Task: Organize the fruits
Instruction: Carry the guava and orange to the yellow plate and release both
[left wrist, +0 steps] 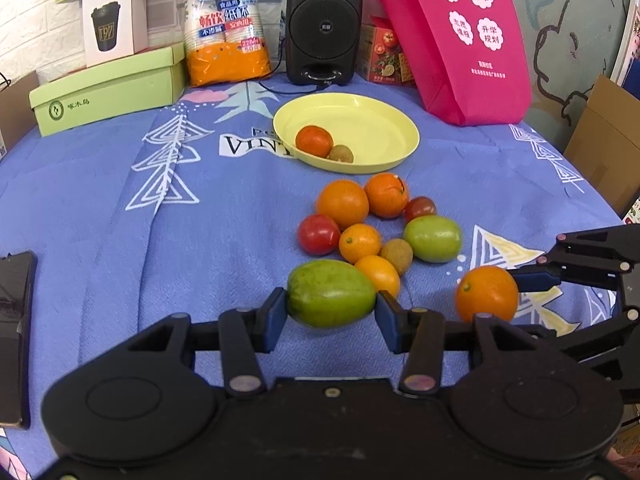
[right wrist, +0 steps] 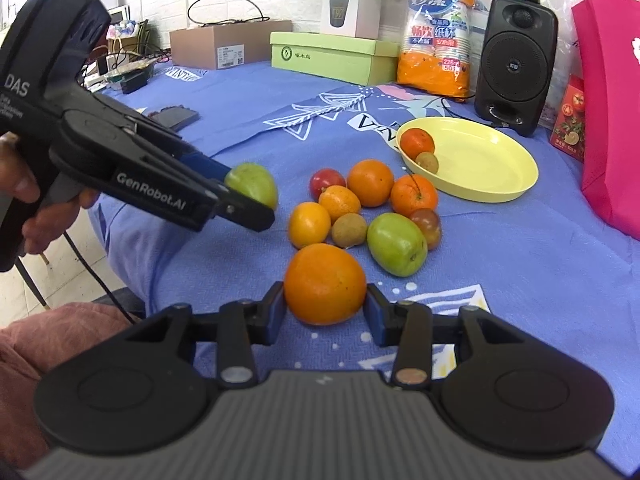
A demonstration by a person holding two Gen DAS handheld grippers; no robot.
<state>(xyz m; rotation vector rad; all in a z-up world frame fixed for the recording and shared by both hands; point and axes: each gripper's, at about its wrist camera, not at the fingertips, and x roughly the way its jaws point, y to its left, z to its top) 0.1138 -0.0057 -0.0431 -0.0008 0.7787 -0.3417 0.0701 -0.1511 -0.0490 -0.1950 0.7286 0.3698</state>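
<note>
My left gripper (left wrist: 331, 314) is shut on a green mango (left wrist: 330, 293), held just above the blue cloth; the mango also shows in the right wrist view (right wrist: 253, 183). My right gripper (right wrist: 325, 312) is shut on an orange (right wrist: 325, 283), which also shows in the left wrist view (left wrist: 486, 294). A pile of several fruits (left wrist: 372, 224) lies on the cloth: oranges, tomatoes, a green fruit (right wrist: 396, 243) and a brown kiwi (right wrist: 349, 230). Beyond it a yellow plate (left wrist: 380, 120) holds a red-orange fruit (left wrist: 314, 141) and a small brown fruit (left wrist: 341, 154).
At the back stand a green box (left wrist: 108, 88), a white cup box (left wrist: 114, 20), a pack of paper cups (left wrist: 224, 24), a black speaker (left wrist: 324, 24) and a pink bag (left wrist: 468, 36). A black phone (left wrist: 14, 336) lies at the left edge. Cardboard (left wrist: 604, 140) stands right.
</note>
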